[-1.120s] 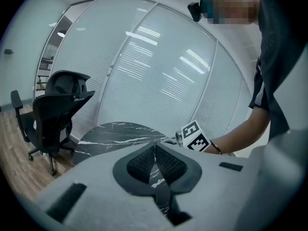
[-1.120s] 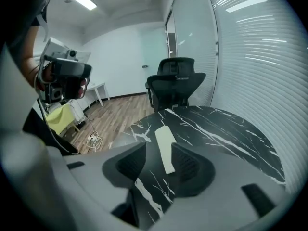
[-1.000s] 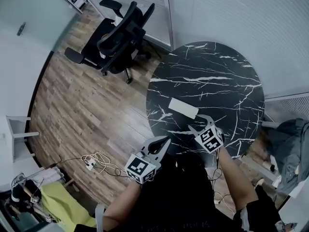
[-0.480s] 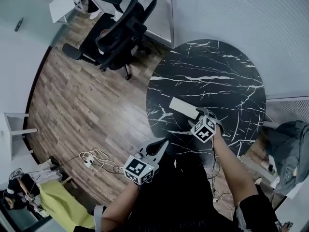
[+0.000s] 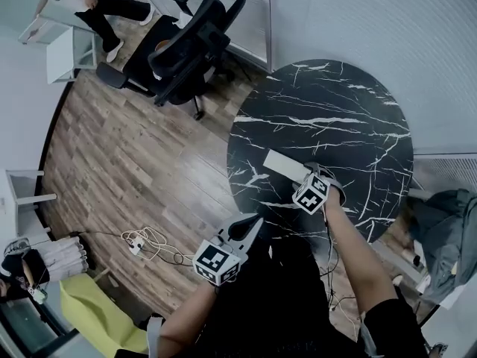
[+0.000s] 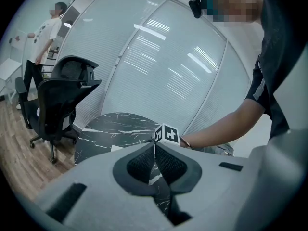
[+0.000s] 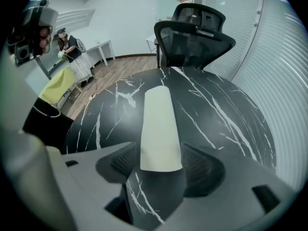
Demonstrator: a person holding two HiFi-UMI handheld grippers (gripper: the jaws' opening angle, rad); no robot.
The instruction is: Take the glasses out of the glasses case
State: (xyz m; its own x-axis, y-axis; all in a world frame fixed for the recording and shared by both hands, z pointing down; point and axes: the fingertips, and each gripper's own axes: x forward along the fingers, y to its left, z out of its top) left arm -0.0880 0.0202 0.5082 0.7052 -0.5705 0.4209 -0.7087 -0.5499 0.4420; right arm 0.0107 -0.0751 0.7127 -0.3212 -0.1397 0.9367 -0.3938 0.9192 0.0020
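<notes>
A white glasses case (image 5: 282,165) lies closed on the round black marble table (image 5: 328,110), near its front-left part. My right gripper (image 5: 310,172) points steeply down over the case's near end. In the right gripper view the case (image 7: 159,121) runs away from me, its near end between the pads of the right gripper (image 7: 159,160). The jaws are opening, and a small gap shows on each side of the case. My left gripper (image 5: 253,221) hangs off the table's front edge, over the floor. Its pads (image 6: 155,150) meet with nothing between them. No glasses are visible.
A black office chair (image 5: 186,43) stands on the wooden floor left of the table. A white cable and power strip (image 5: 145,246) lie on the floor near my left gripper. A person (image 5: 97,2) walks at the top left beside a small white table (image 5: 71,51).
My right gripper has moved down and forward until its jaws straddle the case's near end, and they have widened. The left gripper has barely moved. A person has walked into view at top left.
</notes>
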